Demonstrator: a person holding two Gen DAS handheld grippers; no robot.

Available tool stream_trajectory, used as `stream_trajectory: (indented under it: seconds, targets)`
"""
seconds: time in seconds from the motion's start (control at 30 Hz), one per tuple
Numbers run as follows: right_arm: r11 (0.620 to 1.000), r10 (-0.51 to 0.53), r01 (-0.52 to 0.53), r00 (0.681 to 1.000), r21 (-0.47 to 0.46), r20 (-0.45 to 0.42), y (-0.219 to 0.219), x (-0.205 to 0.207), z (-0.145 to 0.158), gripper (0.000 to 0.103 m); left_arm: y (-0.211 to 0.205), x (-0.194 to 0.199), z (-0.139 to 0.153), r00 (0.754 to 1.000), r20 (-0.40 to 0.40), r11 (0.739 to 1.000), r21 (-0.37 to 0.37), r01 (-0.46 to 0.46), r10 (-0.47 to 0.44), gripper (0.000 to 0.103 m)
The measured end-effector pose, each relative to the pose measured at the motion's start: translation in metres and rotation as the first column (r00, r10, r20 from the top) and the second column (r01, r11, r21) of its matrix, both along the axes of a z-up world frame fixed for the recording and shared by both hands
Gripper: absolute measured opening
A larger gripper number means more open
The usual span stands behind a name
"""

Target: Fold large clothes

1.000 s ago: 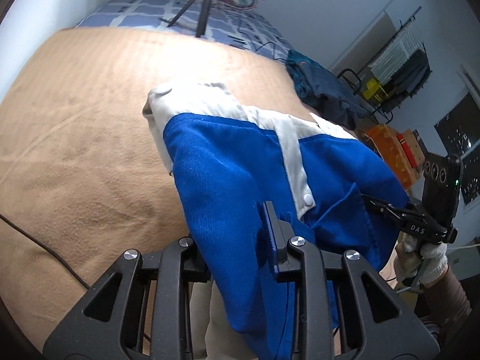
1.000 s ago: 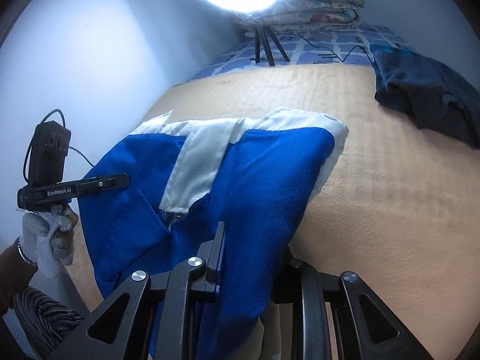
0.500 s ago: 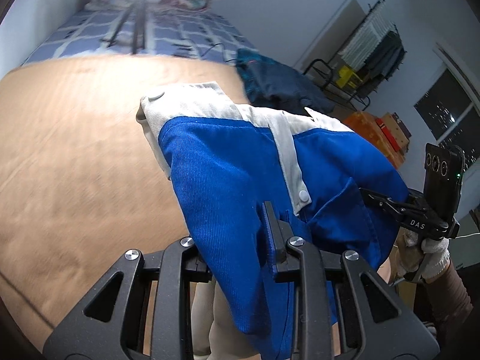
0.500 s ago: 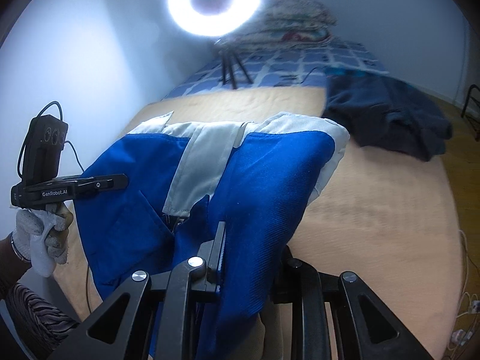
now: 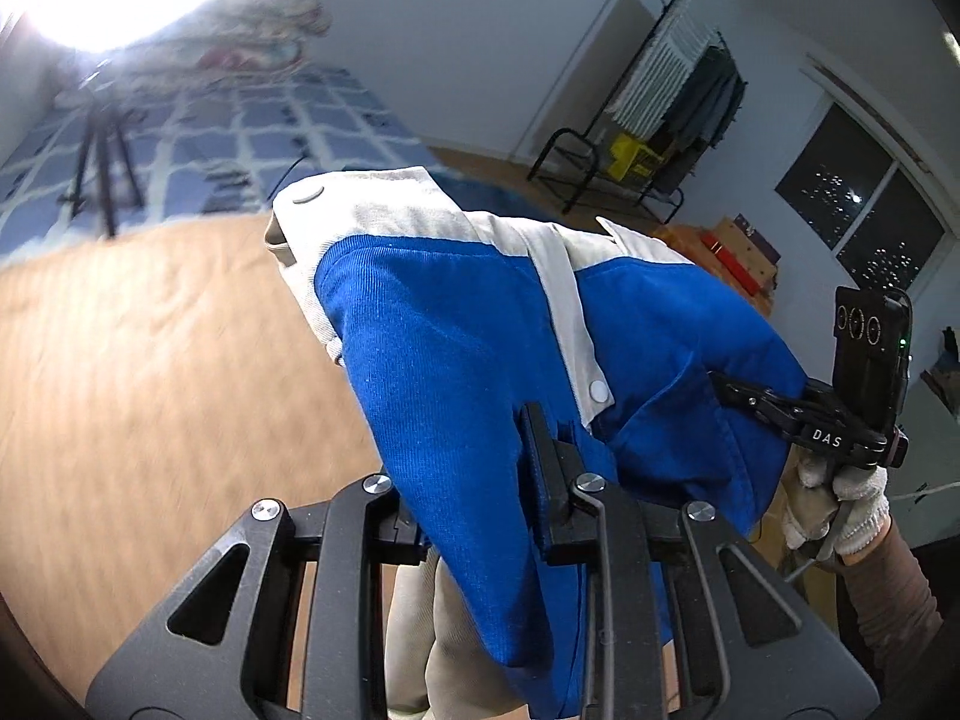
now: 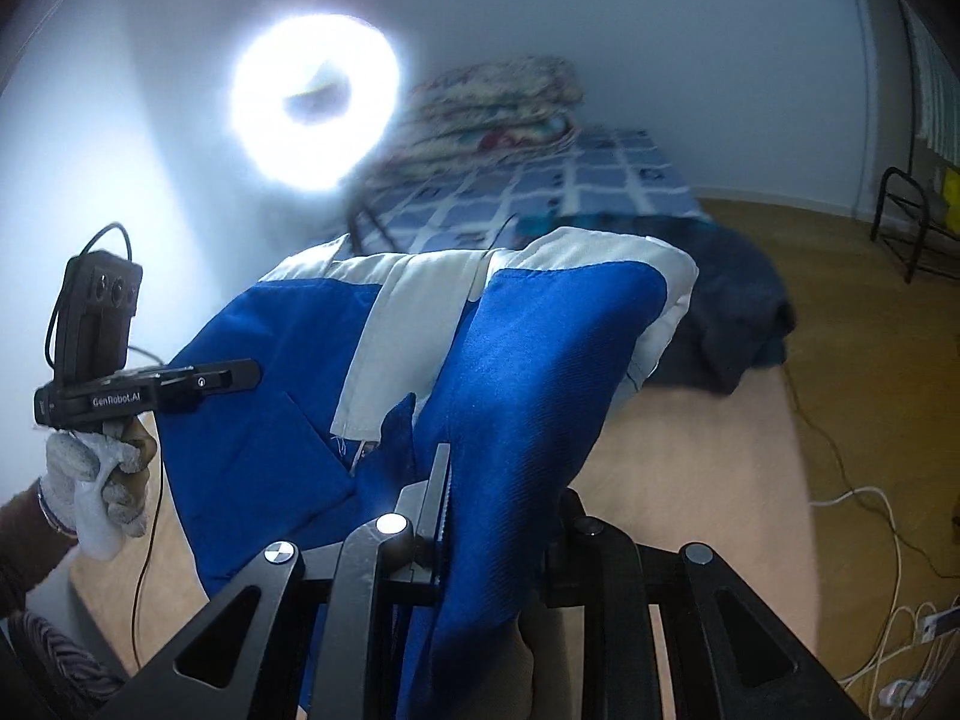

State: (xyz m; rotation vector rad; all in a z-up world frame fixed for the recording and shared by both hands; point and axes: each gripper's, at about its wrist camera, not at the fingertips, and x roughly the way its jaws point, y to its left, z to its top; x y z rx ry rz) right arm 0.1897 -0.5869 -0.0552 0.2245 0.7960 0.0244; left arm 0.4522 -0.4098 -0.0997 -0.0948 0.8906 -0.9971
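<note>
Hanging in mid-air between two sets of tongs, a blue garment [image 5: 456, 360] with pale grey trim and snap buttons sits above the tan blanket of a bed [image 5: 150, 372], no part of it seen resting flat. The left tongs [image 5: 480, 468] pinch a thick bunch of the blue cloth at 6 o'clock in their own view; the right tongs [image 6: 498, 516] are likewise pressed on a gathered fold, the grey band standing at 12 o'clock above them. Each gloved hand [image 6: 99, 480] grips its handle at the garment's outer edge. By the look of it the folding is at an early or middle stage: the piece is draped and doubled over the tongs, but no neat, finished fold lies on the bed, so laying it down, squaring the edges and folding again appear to remain. A dark heap of clothes [image 6: 732, 324] waits at 3 o'clock on the blanket. Beyond it, a ring light [image 6: 315, 102] glares before stacked quilts [image 6: 498, 102].
</note>
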Motion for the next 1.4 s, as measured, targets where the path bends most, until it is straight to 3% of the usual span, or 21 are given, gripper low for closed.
stream_trajectory:
  seconds: [0.23,0.6,0.8,1.0,1.4]
  targets:
    - [0.999,-0.044,0.044,0.998,-0.011,0.033,-0.047,0.037,0.018,0.019,-0.047,0.049,0.018,1.000,0.021,0.999,-0.048,-0.007,0.008,0.022]
    - [0.996,-0.071,0.074,0.996,-0.044,0.061,-0.114,0.112,0.039,0.019,-0.129,0.123,0.039,0.995,0.094,0.998,-0.048,-0.035,0.039,0.022]
    - [0.995,-0.084,0.088,0.994,-0.050,0.068,-0.151,0.152,0.031,0.019,-0.165,0.157,0.031,0.993,0.102,0.997,-0.049,-0.061,0.065,0.022]
    - [0.994,-0.095,0.099,0.993,-0.047,0.065,-0.180,0.175,0.017,0.019,-0.191,0.166,0.017,0.992,0.099,0.996,-0.040,-0.077,0.081,0.021]
    - [0.991,-0.131,0.130,0.991,-0.021,-0.020,-0.217,0.219,-0.025,0.021,-0.203,0.178,-0.011,0.988,0.117,0.994,0.024,-0.109,0.105,0.021]
